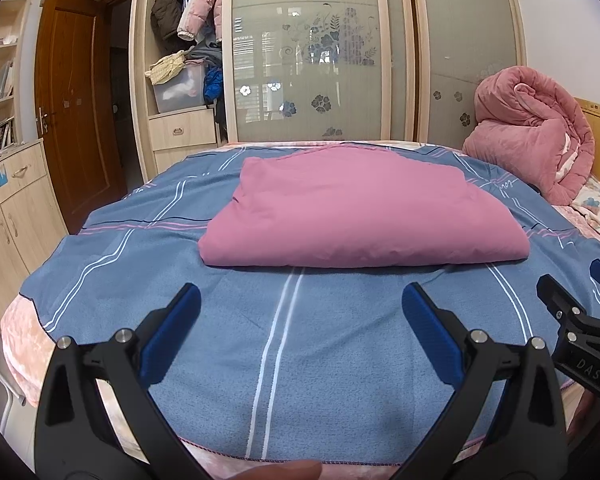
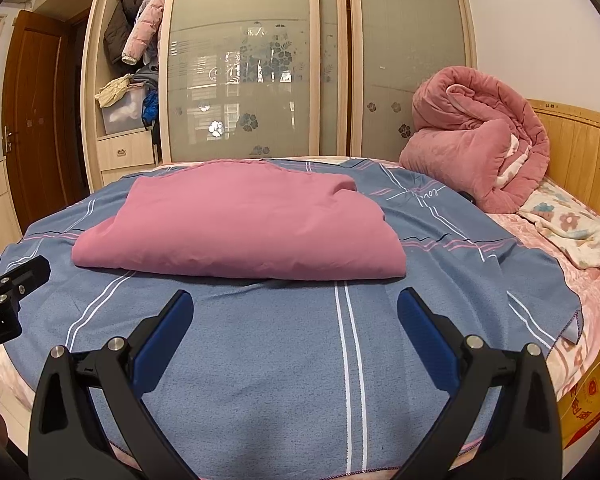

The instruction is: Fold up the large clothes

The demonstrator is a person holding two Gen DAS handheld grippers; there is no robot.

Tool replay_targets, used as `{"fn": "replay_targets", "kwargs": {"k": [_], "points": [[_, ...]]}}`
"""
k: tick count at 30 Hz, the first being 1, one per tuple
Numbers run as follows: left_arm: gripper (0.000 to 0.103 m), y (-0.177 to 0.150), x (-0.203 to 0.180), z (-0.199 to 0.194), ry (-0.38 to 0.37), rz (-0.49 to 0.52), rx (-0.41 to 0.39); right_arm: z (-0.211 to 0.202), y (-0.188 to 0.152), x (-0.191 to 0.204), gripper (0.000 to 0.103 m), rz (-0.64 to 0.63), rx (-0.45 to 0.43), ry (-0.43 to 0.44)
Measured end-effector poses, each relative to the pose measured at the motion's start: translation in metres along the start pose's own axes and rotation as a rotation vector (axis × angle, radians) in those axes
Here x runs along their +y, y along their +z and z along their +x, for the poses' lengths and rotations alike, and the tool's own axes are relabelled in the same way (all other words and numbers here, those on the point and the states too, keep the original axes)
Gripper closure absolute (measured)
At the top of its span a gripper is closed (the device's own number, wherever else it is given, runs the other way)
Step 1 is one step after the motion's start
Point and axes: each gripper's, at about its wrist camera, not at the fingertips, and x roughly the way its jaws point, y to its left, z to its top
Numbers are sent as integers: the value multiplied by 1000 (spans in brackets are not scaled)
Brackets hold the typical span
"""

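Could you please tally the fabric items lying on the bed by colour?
Pink: 2, the folded cloth and the rolled quilt
Blue: 1, the striped sheet
Floral white: 1, the blanket
Total: 4

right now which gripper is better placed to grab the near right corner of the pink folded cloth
Right gripper: open and empty, the pink folded cloth's near right corner lies just ahead of it. The left gripper, also open, faces the cloth's middle.
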Motion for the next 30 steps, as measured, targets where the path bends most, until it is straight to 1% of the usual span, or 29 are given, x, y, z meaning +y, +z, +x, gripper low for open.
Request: {"fn": "replay_targets", "kwargs": {"k": [30], "points": [[2,-2,-2,1,6,26,6,-4,2,-1,1,1,-15,2]]}}
